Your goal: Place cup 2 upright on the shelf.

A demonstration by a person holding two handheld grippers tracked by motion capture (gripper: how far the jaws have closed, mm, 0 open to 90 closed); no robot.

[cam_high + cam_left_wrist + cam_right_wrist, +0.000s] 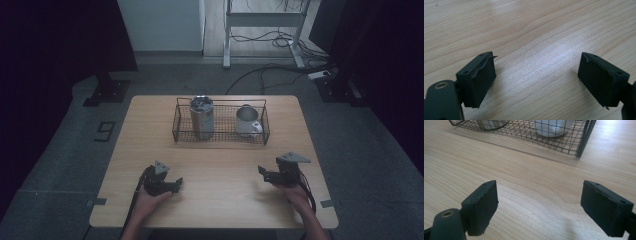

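Jaws are held wide apart on the left gripper (pixel 175 184) and the right gripper (pixel 262 172), nothing grasped, low over the wooden table (pixel 215 170). Farther back, a steel tumbler (pixel 202 120) and a white mug (pixel 247 122) are seen upright inside the wire basket (pixel 220 141).

One wire basket (pixel 221 137), one steel tumbler (pixel 202 117), one white mug (pixel 247 121), two tongs, one table (pixel 215 200)
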